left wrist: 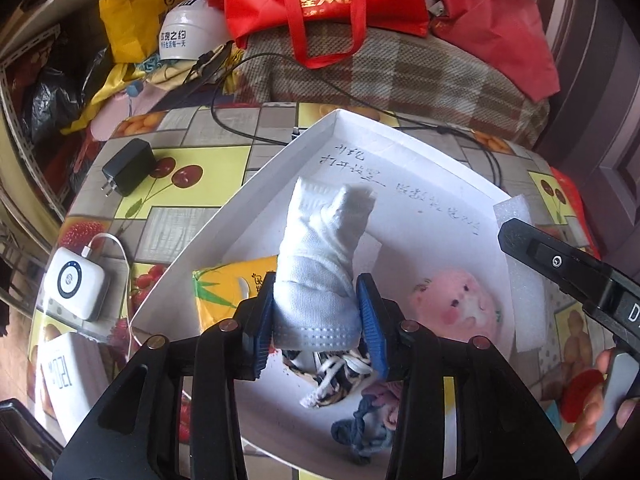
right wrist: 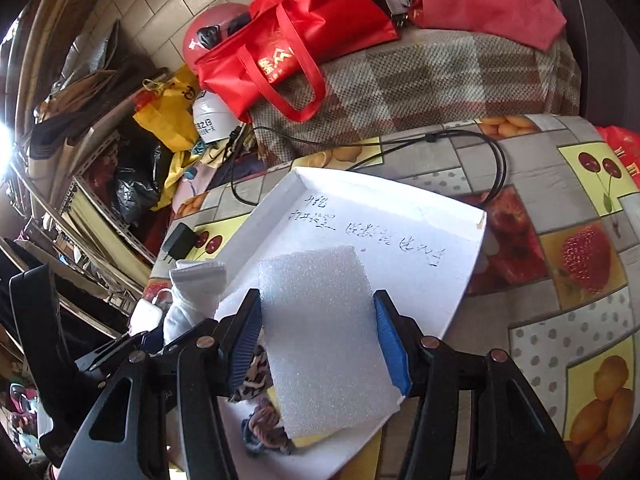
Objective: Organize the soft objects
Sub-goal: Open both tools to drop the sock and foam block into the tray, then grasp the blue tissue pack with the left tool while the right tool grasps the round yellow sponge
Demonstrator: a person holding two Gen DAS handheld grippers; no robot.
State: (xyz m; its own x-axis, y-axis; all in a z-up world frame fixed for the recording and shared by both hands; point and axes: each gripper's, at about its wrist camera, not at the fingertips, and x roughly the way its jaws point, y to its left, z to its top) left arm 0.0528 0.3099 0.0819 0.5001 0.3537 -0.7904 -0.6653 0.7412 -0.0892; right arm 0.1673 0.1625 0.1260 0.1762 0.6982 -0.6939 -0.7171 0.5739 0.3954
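My left gripper [left wrist: 316, 320] is shut on a rolled white sock [left wrist: 320, 248] that sticks up between its blue pads, above a shallow white box [left wrist: 240, 188]. Lying in the box are a yellow tissue pack [left wrist: 220, 292], a pink plush toy [left wrist: 456, 304], a leopard-print cloth piece [left wrist: 332, 376] and a blue-and-pink braided band [left wrist: 368, 420]. My right gripper [right wrist: 318, 340] is shut on a white foam sheet [right wrist: 324, 340] over the same box [right wrist: 260, 220]. The sock [right wrist: 192, 300] shows to its left. The foam [left wrist: 520, 272] shows at the box's right side in the left wrist view.
The box rests on a table with a fruit-print cloth [right wrist: 560, 280]. Left of it lie a black charger [left wrist: 128, 168], a white power bank [left wrist: 78, 284] and a small white clock [left wrist: 60, 372]. A black cable [left wrist: 256, 136] loops behind. A plaid sofa with a red bag [left wrist: 320, 0] stands beyond.
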